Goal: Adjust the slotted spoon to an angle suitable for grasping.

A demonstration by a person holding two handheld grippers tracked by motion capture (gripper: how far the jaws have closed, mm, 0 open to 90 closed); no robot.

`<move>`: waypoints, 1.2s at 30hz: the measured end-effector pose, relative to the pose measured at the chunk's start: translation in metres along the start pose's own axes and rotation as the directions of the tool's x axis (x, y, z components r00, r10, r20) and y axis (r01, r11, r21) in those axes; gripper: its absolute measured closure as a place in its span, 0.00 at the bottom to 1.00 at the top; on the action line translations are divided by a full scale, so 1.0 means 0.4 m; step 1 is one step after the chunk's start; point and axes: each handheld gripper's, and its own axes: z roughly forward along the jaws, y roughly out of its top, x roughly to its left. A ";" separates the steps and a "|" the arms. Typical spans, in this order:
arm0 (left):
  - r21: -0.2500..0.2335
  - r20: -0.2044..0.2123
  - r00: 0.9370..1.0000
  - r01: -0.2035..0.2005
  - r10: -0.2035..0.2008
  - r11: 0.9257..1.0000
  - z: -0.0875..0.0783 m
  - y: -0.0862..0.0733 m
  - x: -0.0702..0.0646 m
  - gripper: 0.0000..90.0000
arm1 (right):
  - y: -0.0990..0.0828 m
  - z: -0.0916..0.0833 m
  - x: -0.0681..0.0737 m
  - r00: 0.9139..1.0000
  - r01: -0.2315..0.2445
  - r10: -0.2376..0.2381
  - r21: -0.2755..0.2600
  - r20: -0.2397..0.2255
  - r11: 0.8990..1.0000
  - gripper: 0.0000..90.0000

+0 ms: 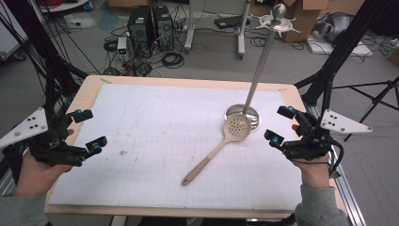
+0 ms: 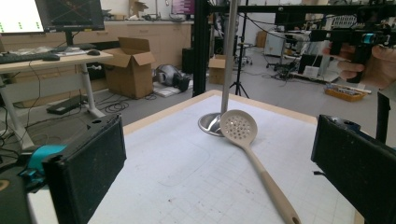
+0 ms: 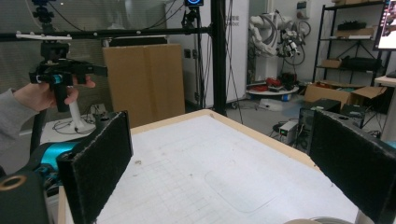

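A slotted spoon [image 1: 221,146] with a beige handle lies on the white grid mat [image 1: 155,122], right of centre. Its perforated head leans on the round base [image 1: 254,115] of a metal stand whose pole [image 1: 261,66] rises toward the camera. My left gripper [image 1: 91,128] hovers at the table's left edge, open and holding nothing. Just right of the stand base, my right gripper [image 1: 279,125] is open with nothing between its fingers. In the left gripper view, the spoon [image 2: 252,149] and stand base [image 2: 210,123] lie ahead between the wide-apart jaws, with the right gripper [image 2: 362,39] farther off.
The wooden table [image 1: 89,94] borders the mat on all sides. Black frame legs [image 1: 343,47] stand at both sides of the table. Computer towers [image 1: 150,26], cables and cardboard boxes sit on the floor beyond the far edge.
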 end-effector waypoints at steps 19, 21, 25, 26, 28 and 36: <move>0.015 0.000 1.000 0.008 -0.008 1.000 0.003 -0.016 0.003 0.04 | -0.034 0.047 -0.002 0.999 0.012 -0.009 0.068 -0.038 0.998 0.31; 0.021 -0.001 1.000 0.007 -0.007 1.000 0.003 -0.019 0.002 0.04 | -0.039 0.056 -0.005 0.999 0.017 -0.014 0.077 -0.034 0.997 0.36; 0.023 -0.003 1.000 0.004 -0.004 1.000 -0.001 -0.019 0.000 0.04 | -0.046 0.068 -0.005 0.999 0.029 -0.028 0.078 -0.017 0.997 0.48; 0.020 -0.006 1.000 0.005 -0.005 1.000 -0.003 -0.020 -0.002 0.04 | -0.054 0.073 -0.003 1.000 0.027 -0.028 0.079 0.002 0.996 0.55; 0.021 -0.007 1.000 0.003 -0.003 1.000 -0.005 -0.020 -0.003 0.04 | -0.059 0.075 -0.004 0.999 0.029 -0.030 0.084 0.014 0.996 0.59; 0.030 -0.012 1.000 0.002 -0.002 1.000 -0.012 -0.026 -0.007 0.04 | -0.091 0.103 -0.024 0.999 -0.010 0.006 0.129 0.033 0.992 0.80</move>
